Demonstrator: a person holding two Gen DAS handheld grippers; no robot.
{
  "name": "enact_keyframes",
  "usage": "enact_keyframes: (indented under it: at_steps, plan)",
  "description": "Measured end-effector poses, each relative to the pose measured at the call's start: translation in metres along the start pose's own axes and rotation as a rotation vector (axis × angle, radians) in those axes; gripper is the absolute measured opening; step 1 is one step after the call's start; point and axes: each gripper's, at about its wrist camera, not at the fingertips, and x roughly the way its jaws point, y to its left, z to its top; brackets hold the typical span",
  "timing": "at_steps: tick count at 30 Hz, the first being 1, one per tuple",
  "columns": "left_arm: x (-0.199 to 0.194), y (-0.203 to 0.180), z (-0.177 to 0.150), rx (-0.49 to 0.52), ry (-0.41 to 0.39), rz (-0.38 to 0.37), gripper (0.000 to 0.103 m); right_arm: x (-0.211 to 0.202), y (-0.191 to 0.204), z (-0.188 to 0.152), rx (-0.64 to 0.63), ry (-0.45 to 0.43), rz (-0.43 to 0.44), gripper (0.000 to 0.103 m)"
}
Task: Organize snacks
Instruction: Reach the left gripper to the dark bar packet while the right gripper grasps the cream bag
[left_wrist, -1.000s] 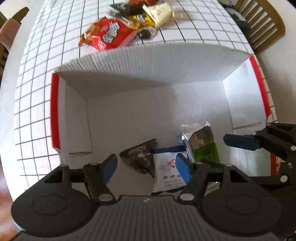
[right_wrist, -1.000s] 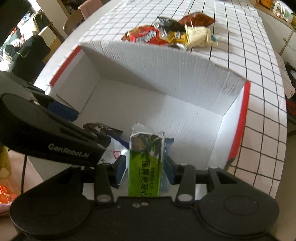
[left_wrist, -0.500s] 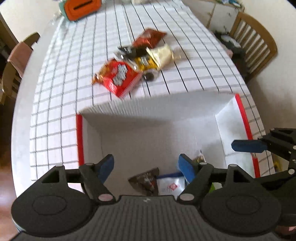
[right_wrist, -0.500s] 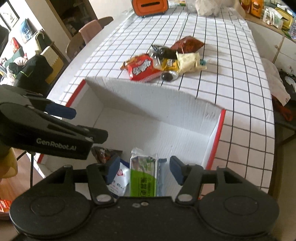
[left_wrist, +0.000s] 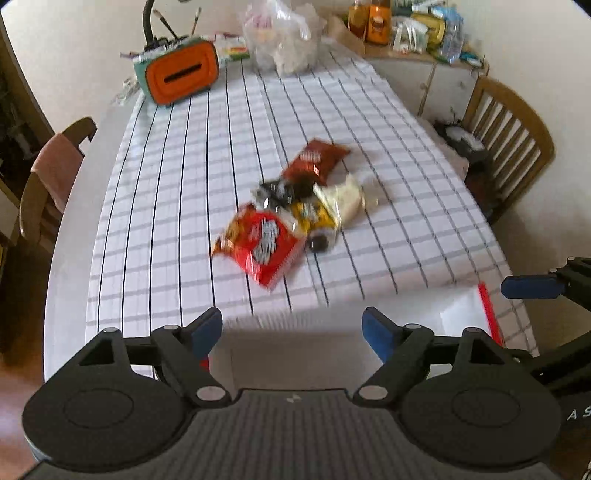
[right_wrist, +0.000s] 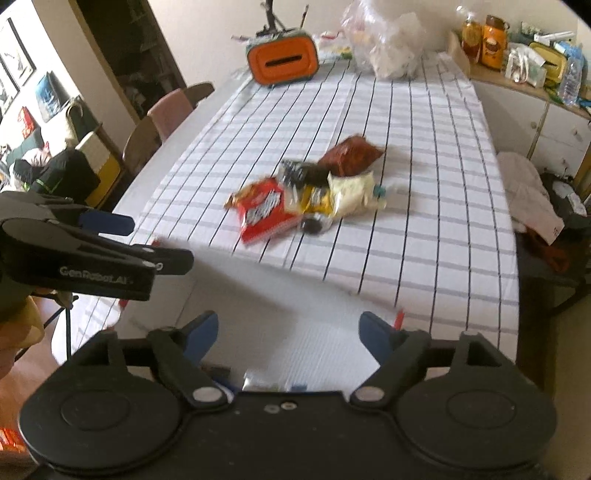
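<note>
Snacks (left_wrist: 291, 214) lie in a loose heap near the middle of the tabletop (left_wrist: 166, 206), which is covered with a white grid-lined cloth: a red packet (left_wrist: 262, 245) nearest, a yellow one (left_wrist: 312, 218) and a cream one (left_wrist: 345, 199) touching it on the right, a dark packet (left_wrist: 282, 190) and a brown-red bag (left_wrist: 316, 160) farther back. Just near of the heap stands a white cardboard box (left_wrist: 295, 339) with red edges, blurred in both views. Left tongs (left_wrist: 291, 330) and right tongs (right_wrist: 286, 334) both hang over the box, released and empty, their jaws having just been opening wide. At the far end sit an orange case (left_wrist: 181, 74) and a clear plastic bag (left_wrist: 284, 37).
</note>
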Motion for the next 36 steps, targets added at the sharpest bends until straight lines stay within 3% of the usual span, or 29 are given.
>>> enact_keyframes:
  at_steps: [7, 16, 26, 36]
  plan:
    - [0.011, 0.013, 0.043, 0.029, -0.058, 0.028, 0.083, 0.008, -0.021, 0.037, 0.004, -0.040, -0.037, 0.094]
    - [0.060, 0.021, 0.102, 0.153, -0.044, 0.059, 0.083, 0.042, -0.047, 0.084, 0.023, -0.035, -0.059, 0.094]
    - [0.144, 0.024, 0.151, 0.253, 0.037, 0.014, 0.083, 0.104, -0.064, 0.114, -0.018, 0.014, -0.039, 0.093]
    - [0.210, 0.019, 0.160, 0.280, 0.149, -0.009, 0.083, 0.163, -0.070, 0.122, -0.051, 0.086, -0.032, 0.090]
